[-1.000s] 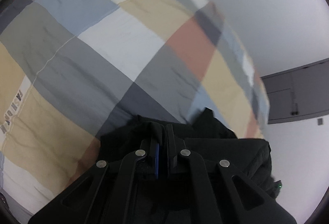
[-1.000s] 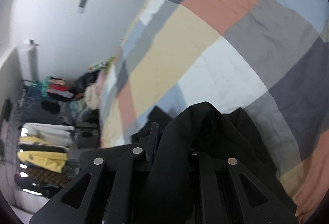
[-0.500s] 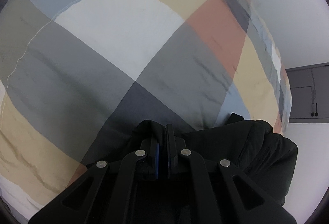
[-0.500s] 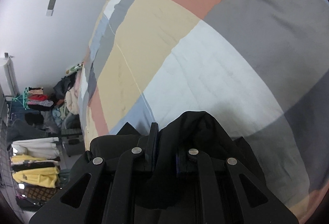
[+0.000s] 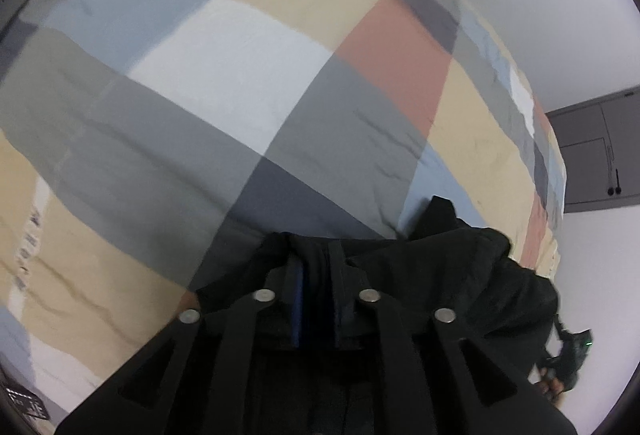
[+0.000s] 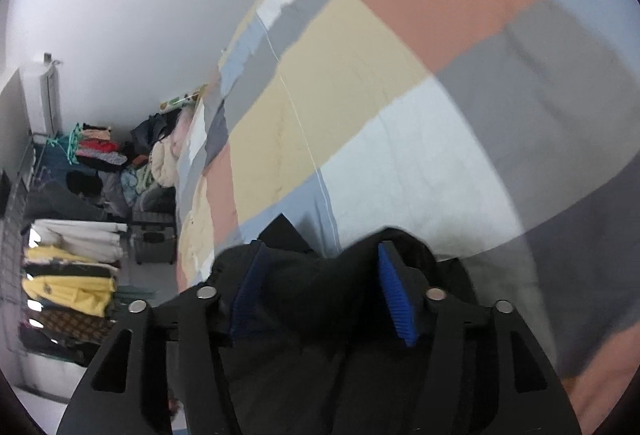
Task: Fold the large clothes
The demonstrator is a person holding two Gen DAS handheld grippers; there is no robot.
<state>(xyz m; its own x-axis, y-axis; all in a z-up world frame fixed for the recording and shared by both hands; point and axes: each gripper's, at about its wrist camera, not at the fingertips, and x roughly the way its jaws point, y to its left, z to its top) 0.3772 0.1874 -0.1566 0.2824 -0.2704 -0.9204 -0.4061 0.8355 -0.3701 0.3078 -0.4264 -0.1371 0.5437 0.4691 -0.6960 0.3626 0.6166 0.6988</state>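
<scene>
A black garment [image 5: 452, 267] lies bunched on a patchwork bedspread [image 5: 224, 83]. My left gripper [image 5: 316, 259] is shut on a fold of the black garment, its blue pads nearly together with cloth between them. In the right wrist view my right gripper [image 6: 320, 263] is open, its blue pads [image 6: 394, 299] wide apart, and the black garment [image 6: 316, 299] lies loose between and under the fingers on the bedspread [image 6: 400, 115].
A grey cabinet [image 5: 592, 155] stands beyond the bed's right side. Racks of hanging and piled clothes [image 6: 76, 267] fill the room's left side, with a white air conditioner [image 6: 40, 99] by the wall.
My right gripper has opened and let go of the black garment. My left gripper stays shut on it and has drawn back slightly over the bed.
</scene>
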